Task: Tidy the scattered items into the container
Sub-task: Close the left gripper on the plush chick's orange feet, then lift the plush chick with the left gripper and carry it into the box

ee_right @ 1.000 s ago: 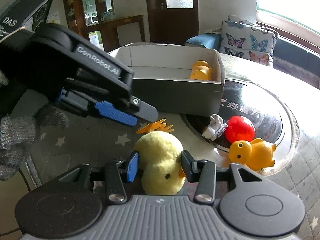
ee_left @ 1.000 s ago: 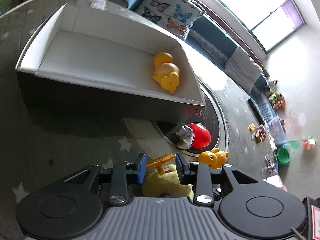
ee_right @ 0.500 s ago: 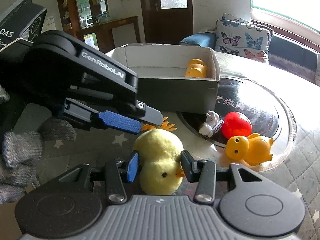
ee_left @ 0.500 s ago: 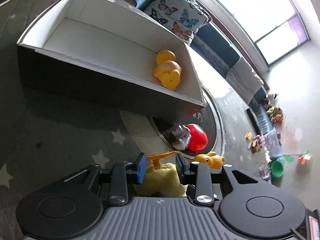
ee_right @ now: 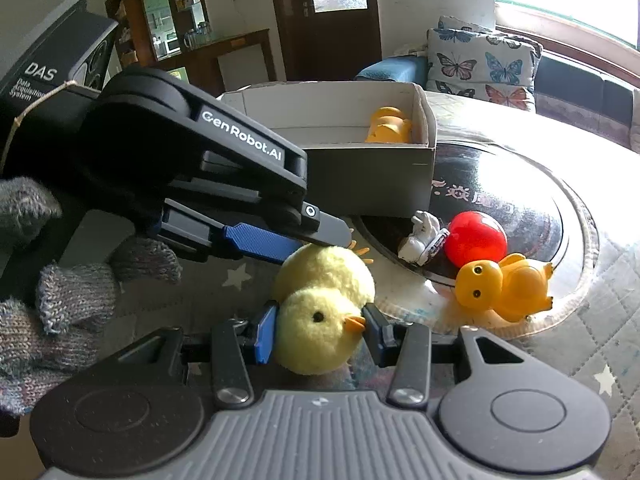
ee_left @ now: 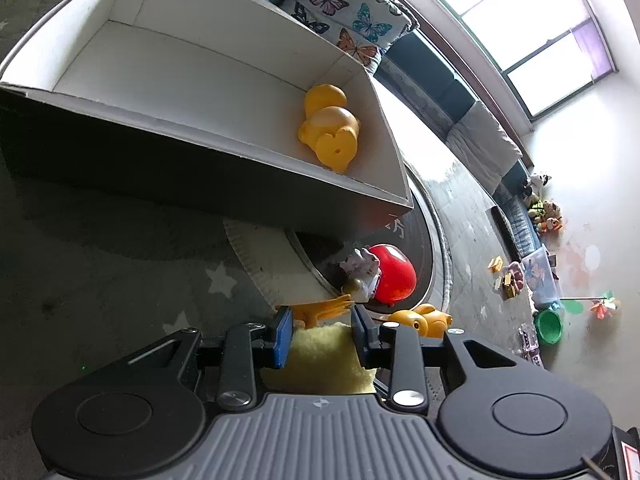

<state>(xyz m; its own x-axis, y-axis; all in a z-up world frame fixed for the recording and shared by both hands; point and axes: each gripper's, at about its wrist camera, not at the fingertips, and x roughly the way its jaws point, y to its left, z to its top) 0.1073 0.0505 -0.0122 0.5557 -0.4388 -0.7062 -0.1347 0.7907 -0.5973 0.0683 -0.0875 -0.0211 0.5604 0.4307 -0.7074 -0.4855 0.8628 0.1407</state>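
Observation:
A yellow plush chick [ee_right: 320, 320] lies on the star-patterned mat. My right gripper [ee_right: 320, 330] is shut on its head. My left gripper [ee_left: 322, 330] straddles the chick's body [ee_left: 324, 356] and orange feet [ee_left: 324, 308] from above, and also shows in the right wrist view [ee_right: 280, 240]; whether it grips I cannot tell. The white cardboard box [ee_left: 224, 148] [ee_right: 424, 128] holds one yellow rubber duck [ee_left: 330, 132] [ee_right: 388, 124]. Outside the box lie a red ball [ee_right: 474, 238] [ee_left: 394, 276], a small white figure [ee_right: 424, 238] [ee_left: 360, 276] and another yellow rubber duck [ee_right: 504, 284] [ee_left: 420, 318].
The box stands partly on a dark round glass tabletop [ee_right: 520, 200]. A butterfly cushion [ee_right: 484, 64] and a sofa sit behind the table. Toys and a green bowl [ee_left: 550, 322] lie on the floor far right.
My left gripper has come lower and closer over the chick, and the box looms larger in its view. My right gripper has slid onto the chick's head and kept hold.

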